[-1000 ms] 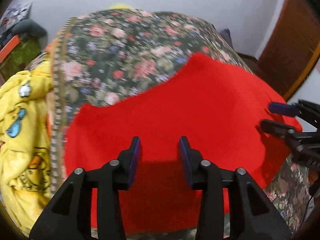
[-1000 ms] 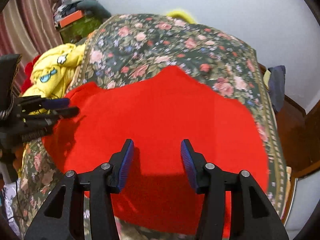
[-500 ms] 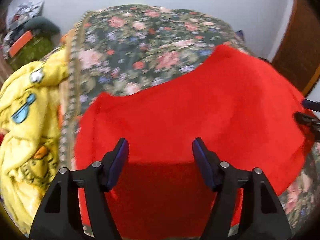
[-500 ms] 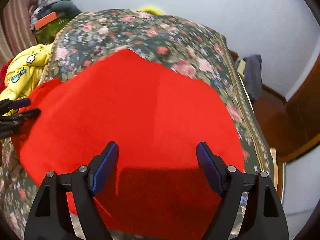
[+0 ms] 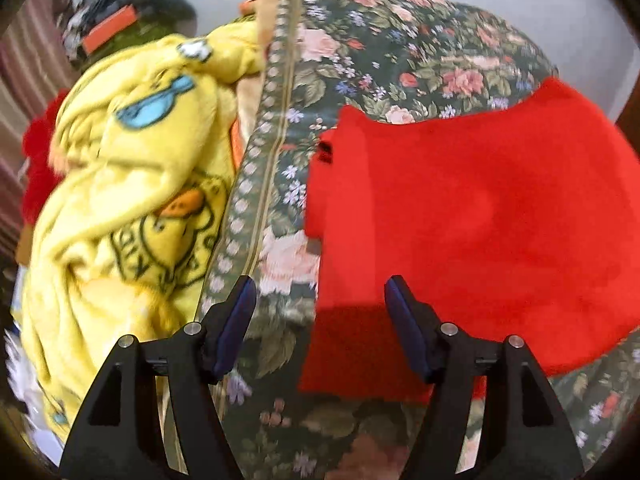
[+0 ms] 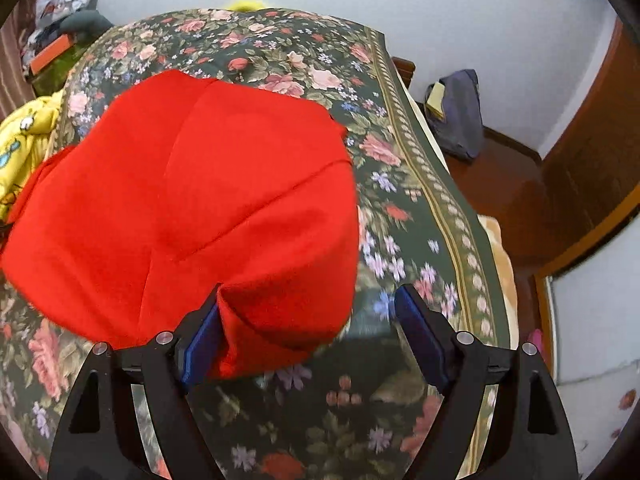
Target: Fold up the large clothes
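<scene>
Both grippers let go of red cloth, hands spread to its side edges.
Left gripper (image 5: 320, 320) & right gripper (image 6: 308, 336): jaws wide, gripping nothing; red cloth (image 6: 192, 208) lies flat on floral bedspread (image 6: 400, 200), one fold prob. done, next needs side grabs.

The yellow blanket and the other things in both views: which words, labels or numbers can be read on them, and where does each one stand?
Yellow blanket: dark letters curve around the cartoon duck print, too blurred and creased to read.
Red cloth: no text.
Flowered bedspread: no text, only flowers.
Orange strip in the far clutter: no readable text.
</scene>
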Tool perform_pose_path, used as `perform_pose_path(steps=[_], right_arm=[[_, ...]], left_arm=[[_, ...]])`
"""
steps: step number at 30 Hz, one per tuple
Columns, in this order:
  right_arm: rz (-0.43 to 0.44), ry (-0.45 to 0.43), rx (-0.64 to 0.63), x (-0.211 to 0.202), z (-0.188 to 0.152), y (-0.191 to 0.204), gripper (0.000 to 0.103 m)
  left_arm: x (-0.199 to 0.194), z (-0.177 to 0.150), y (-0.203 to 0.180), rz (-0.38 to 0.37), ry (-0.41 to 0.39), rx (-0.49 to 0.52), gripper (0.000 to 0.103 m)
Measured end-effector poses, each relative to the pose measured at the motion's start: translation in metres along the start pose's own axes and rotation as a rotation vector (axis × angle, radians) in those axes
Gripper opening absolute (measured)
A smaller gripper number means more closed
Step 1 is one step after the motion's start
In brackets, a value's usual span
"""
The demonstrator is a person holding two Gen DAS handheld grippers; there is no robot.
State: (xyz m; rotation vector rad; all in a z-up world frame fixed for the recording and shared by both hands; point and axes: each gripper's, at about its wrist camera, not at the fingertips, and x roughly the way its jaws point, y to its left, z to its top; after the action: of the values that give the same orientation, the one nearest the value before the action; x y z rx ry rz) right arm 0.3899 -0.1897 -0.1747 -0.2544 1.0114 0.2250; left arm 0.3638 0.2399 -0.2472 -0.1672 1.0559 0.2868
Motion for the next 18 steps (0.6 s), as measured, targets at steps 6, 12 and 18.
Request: perform_pose_path(steps=[6, 12, 18], right_arm=[[0.036, -0.041, 0.024, -0.022, 0.001, 0.003, 0.080], [0.095, -0.091, -0.043, -0.035, 0.013, 0.036, 0.080], [0.128, -0.048, -0.102, -0.009, 0.008, 0.071, 0.080]], left_arm=[[-0.030, -0.014, 0.005, -0.291, 0.000, -0.172, 0.067], [-0.027, -0.032, -0.015, -0.557, 0.089, -0.306, 0.067], [-0.007, -0.044, -0.040, -0.709, 0.177, -0.347, 0.067]])
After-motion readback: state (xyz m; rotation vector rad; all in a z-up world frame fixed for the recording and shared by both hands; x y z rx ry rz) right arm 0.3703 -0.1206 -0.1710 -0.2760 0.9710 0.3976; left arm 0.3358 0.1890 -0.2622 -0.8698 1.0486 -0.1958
